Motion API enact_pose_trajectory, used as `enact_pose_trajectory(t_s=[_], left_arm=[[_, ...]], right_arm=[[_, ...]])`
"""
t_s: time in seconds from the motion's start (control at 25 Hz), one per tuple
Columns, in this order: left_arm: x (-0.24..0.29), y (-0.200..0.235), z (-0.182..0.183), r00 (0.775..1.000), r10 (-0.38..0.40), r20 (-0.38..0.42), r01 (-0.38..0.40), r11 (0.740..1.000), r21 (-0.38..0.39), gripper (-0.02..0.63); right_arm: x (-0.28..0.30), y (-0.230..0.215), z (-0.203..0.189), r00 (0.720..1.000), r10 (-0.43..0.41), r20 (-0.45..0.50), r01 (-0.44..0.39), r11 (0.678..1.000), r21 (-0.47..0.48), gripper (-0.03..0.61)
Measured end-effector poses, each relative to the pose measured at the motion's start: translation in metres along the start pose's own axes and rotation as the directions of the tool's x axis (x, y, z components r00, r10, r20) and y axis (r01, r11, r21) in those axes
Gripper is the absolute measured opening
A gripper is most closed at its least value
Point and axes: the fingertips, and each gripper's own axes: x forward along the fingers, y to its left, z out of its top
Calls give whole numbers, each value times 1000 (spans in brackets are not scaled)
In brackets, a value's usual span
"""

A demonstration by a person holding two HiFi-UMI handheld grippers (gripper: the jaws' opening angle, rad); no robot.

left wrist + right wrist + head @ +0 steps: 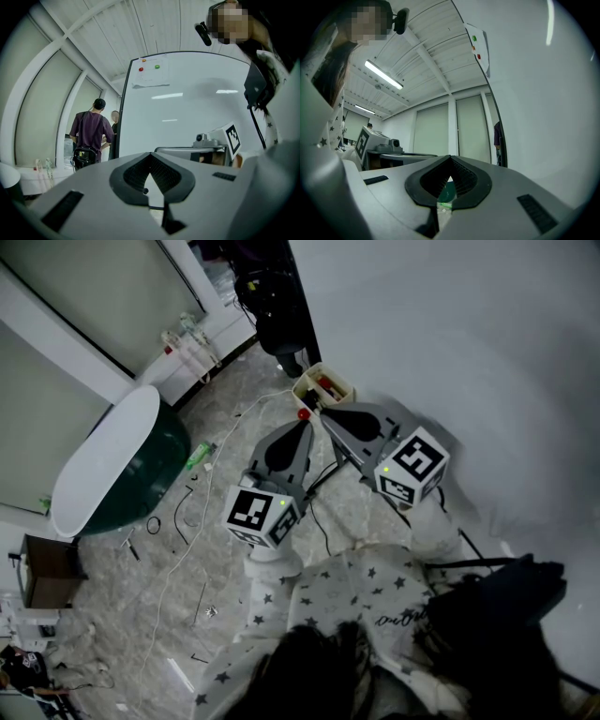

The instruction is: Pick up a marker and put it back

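- My left tool (150,156) is pressed together with nothing between its jaws. My right tool (450,161) is doing the same; only a green blur of the floor is showing through its gap.
- The markers (325,384) are lying in a small cream box (339,390) at the foot of the whiteboard (450,352), at twelve o'clock from both tool tips and near them. A small red round thing (303,414) is sitting just beside the left tip, at about six o'clock from the box. I cannot tell whether it is a marker's cap.
- With both tools empty and the markers in the box, this is fitting either a marker waiting to be lifted or one already set back.
- I am judging a marker to be light and stiff, with a smooth round barrel that may roll or slip. The best hold is across the middle of the barrel, clear of the cap.
- Only the head view is showing the box and markers; neither gripper view is catching them.
- The left gripper view alone is showing the board's face with a pinned sheet (150,71), and two people (90,133) standing at nine o'clock.
- The right gripper view is adding the ceiling lights (384,75).
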Motion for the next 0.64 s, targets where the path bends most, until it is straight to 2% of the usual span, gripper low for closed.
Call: enact_pose_trajectory(t_s=[0.64], left_arm=[[0, 0, -2, 1000, 3, -6, -3, 1000, -2, 0]], right_arm=[[1, 1, -2, 1000, 6, -5, -6, 1000, 8, 6]])
